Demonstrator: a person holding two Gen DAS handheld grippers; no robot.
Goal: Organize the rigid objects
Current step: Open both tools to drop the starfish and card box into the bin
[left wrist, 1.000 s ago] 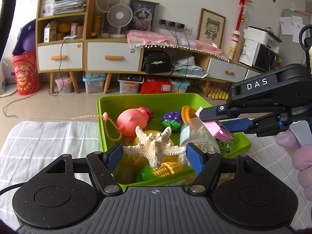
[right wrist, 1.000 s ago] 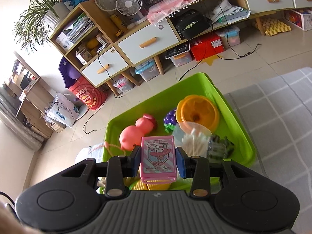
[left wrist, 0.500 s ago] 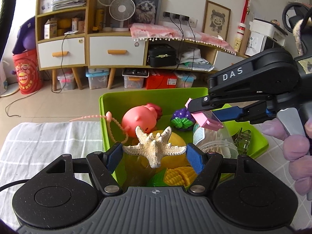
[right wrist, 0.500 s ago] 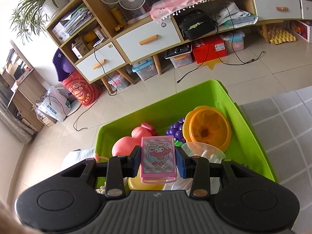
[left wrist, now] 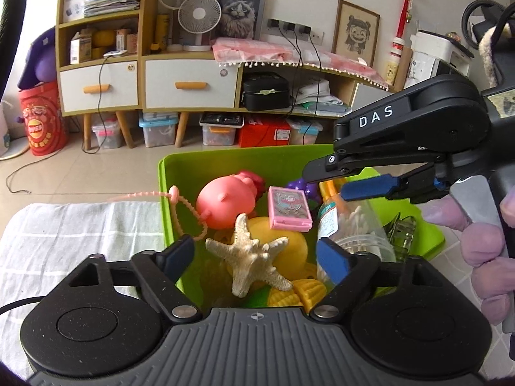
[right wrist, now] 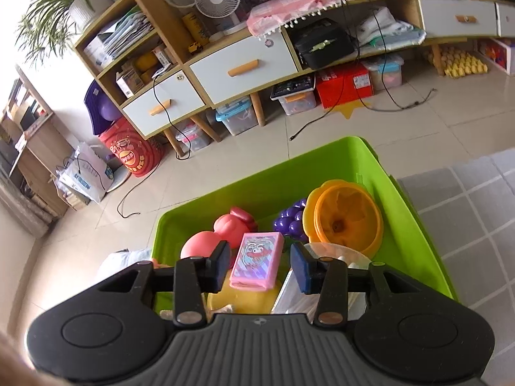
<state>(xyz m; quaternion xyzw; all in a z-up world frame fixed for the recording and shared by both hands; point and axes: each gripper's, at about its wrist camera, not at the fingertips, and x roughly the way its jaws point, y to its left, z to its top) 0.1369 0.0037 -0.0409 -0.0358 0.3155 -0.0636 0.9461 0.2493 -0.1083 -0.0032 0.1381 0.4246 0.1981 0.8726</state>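
A green bin (left wrist: 225,164) (right wrist: 415,225) holds several toys. My left gripper (left wrist: 256,257) hangs over its near side with its jaws opening. The pale starfish (left wrist: 252,254) lies tilted between them, clear of both blue pads, on the yellow toy. My right gripper (right wrist: 260,265) (left wrist: 341,186) is over the bin too, and its jaws are opening. The pink card box (right wrist: 257,260) (left wrist: 289,207) sits tilted between them, free of the pads, on the toys.
In the bin are a pink pig (left wrist: 225,204), purple grapes (right wrist: 289,223), an orange funnel-shaped cup (right wrist: 344,218), a clear tub of cotton swabs (left wrist: 351,228) and a yellow corn piece (left wrist: 305,292). A checked cloth (left wrist: 80,234) covers the table. A pink beaded strap (left wrist: 180,202) hangs over the bin's left rim.
Both grippers opened. The starfish left the left pads and dropped tilted onto the toys. The pink card box left the right pads and fell lower into the bin.
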